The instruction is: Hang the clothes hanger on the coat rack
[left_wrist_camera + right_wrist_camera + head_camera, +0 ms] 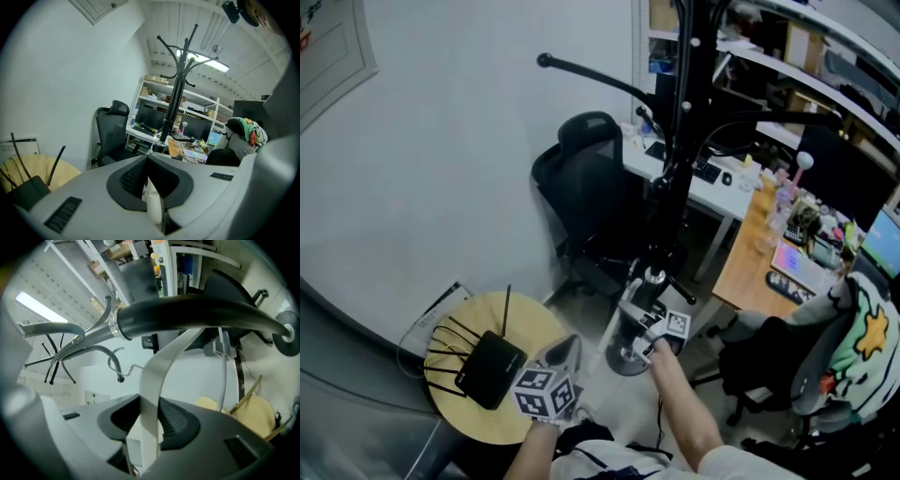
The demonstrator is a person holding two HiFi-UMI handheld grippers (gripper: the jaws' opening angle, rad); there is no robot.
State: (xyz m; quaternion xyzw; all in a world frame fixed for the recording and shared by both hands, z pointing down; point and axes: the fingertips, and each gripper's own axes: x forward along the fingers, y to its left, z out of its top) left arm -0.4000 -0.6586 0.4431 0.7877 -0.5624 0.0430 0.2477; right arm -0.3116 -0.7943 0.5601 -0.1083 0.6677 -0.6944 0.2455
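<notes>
The black coat rack point(684, 141) rises in front of me, and its hooked arms point(177, 51) spread at the top. My right gripper point(639, 305) is close to the pole's lower part and is shut on the white clothes hanger point(159, 366). The hanger's flat band curves up from the jaws and passes behind the pole point(187, 315). Its metal hook point(119, 373) hangs free in the air, off the rack. My left gripper point(565, 349) is lower left, shut on a small white piece point(152, 206) that looks like the hanger's end.
A round wooden table point(525, 323) with a black router point(487, 370) stands at lower left by the wall. A black office chair point(586, 178) and cluttered desks point(750, 262) stand behind the rack. A chair with a colourful jacket point(853, 356) is on the right. The rack's base point(623, 356) sits on the floor.
</notes>
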